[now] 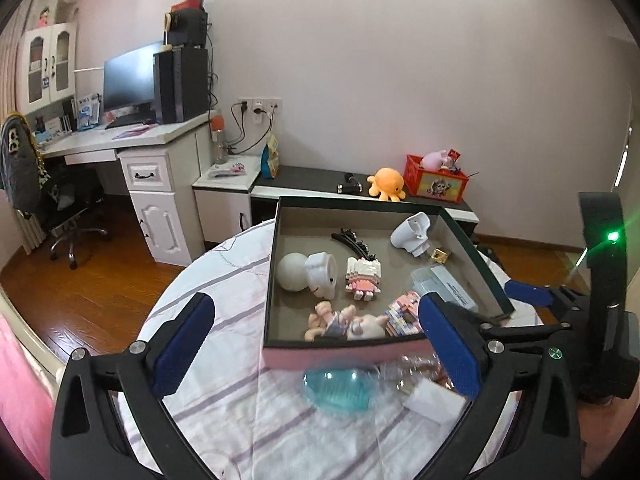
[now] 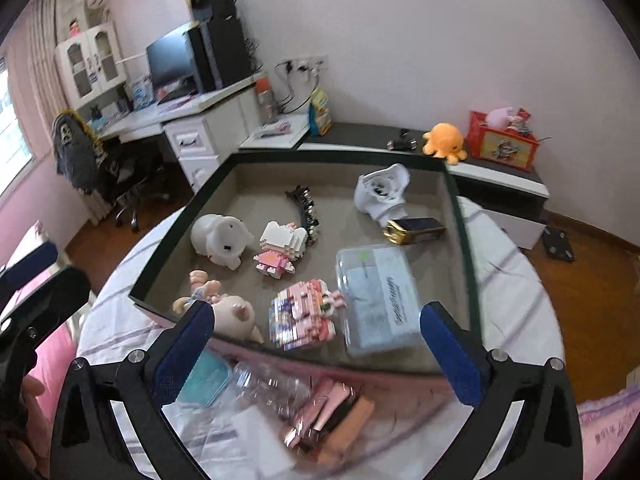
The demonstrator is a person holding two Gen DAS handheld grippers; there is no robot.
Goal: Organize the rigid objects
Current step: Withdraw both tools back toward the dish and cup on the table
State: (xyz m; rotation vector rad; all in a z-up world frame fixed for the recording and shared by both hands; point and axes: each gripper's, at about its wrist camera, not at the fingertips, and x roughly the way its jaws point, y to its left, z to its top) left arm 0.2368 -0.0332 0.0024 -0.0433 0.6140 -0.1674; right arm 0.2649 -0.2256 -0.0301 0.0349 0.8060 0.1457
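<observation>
Striped white bedding [image 1: 224, 360] is spread under a shallow dark-rimmed cardboard box [image 2: 460, 216], where a white round toy [image 2: 220, 240], two pink brick figures [image 2: 280, 248], a black hair clip [image 2: 304, 208] and a clear plastic case [image 2: 376, 296] are kept. Both the left gripper [image 1: 316, 344] and right gripper [image 2: 316, 352] are seen with fingers spread wide, nothing gripped, held just short of the box's near wall. A teal brush [image 1: 340, 392] is left outside.

Both cams sit on the grippers, looking fwd and down along the blue pads.

Left wrist cam: above the near edge of the striped bed [image 1: 224, 360], facing the open box [image 1: 276, 264] at 12–1 o'clock, close. Desk [image 1: 132, 140] at 10, orange octopus plush [image 1: 386, 184] at 12.

Right wrist cam: nearer, box [image 2: 180, 220] fills centre.

Shared: box, desk [image 2: 192, 108], plush [image 2: 444, 138], far wall.
</observation>
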